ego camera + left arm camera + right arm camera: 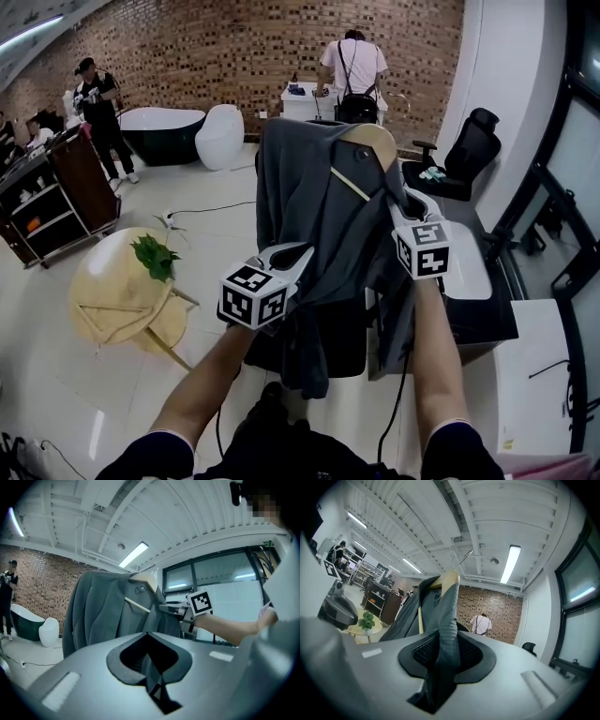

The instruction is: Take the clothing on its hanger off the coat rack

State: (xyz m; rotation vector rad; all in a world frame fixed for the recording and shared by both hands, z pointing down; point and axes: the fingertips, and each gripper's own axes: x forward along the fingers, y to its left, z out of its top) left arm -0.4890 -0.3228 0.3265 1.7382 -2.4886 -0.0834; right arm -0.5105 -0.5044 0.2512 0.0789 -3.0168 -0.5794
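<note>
Brick wall (234, 47), glossy floor (56, 375), grey jacket (309, 216)

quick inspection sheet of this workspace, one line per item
surface: glossy pale floor
job's things: grey jacket draped on a wooden hanger; coat rack not made out
clutter: round table with a plant; cart
grippers: left tongs shut on the jacket's cloth; right tongs shut on a fold of the jacket
cables: one cable lying across the floor
surroundings: brick wall, bathtub, office chair, person in a white shirt at the back
</note>
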